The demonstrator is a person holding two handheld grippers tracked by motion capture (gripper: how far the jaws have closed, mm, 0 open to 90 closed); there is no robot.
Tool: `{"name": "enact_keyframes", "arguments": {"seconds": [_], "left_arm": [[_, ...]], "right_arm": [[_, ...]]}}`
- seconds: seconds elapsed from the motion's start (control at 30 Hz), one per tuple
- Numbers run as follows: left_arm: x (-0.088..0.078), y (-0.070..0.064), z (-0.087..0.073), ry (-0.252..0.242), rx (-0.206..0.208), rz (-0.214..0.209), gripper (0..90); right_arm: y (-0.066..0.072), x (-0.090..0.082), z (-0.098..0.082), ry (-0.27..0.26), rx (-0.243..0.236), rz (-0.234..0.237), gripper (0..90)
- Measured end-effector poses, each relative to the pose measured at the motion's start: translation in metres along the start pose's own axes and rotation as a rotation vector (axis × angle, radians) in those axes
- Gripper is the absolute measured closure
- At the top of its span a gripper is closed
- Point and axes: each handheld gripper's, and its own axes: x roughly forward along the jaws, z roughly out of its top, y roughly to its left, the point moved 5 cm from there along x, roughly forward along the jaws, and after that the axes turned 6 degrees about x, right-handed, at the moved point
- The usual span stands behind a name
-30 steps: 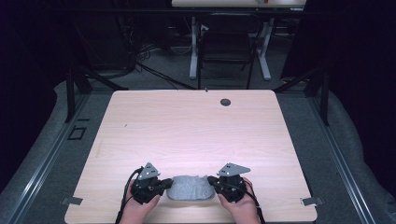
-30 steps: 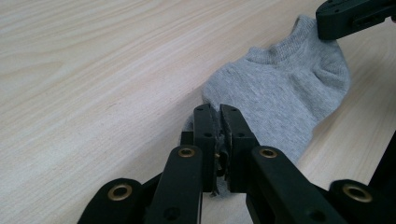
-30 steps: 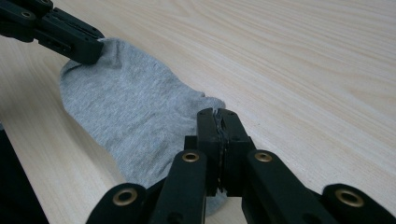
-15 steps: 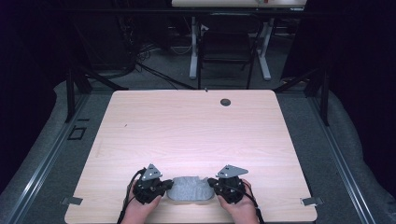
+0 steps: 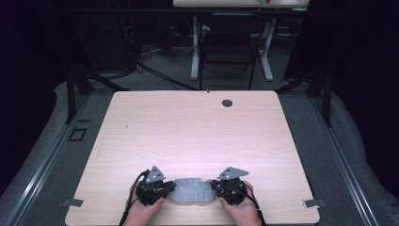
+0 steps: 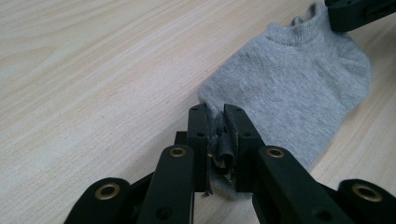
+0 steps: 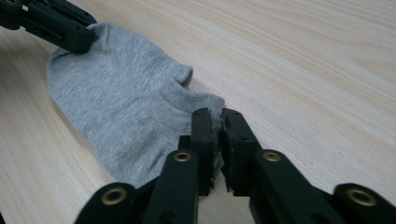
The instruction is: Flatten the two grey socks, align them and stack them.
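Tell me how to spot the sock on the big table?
Look at the wooden table, along its near edge. Between the two black grippers lies the grey sock, small and soft; a dark round hole sits far away by the back edge.

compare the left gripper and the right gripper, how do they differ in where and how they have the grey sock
The left gripper is at the closed toe end of the grey sock, with a bunched fold of cloth between its jaws. The right gripper is at the open cuff end, with a thinner edge of cloth between its jaws. Both sets of jaws have just been opening a little, with the sock flat on the table.
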Motion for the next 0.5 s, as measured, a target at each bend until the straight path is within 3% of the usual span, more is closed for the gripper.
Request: {"name": "enact_keyframes", "arguments": {"seconds": [0.07,0.2,0.3,0.4,0.5], "left_arm": [[-0.004,0.001,0.003,-0.024,0.001,0.007,78.0],[-0.018,-0.002,0.012,-0.079,-0.01,-0.002,73.8],[-0.023,-0.007,0.016,-0.096,-0.001,-0.014,71.5],[-0.02,-0.015,0.015,-0.084,0.011,-0.033,68.9],[-0.012,-0.018,0.01,-0.044,0.048,-0.026,67.0]], "right_arm": [[-0.001,-0.002,0.001,-0.018,0.003,-0.006,74.5],[0.002,-0.01,0.008,-0.077,0.0,-0.005,73.2],[0.011,-0.014,0.012,-0.102,-0.024,0.031,72.8],[0.022,-0.011,0.012,-0.096,-0.07,0.048,71.3],[0.029,-0.003,0.008,-0.073,-0.116,0.033,68.8]]}}
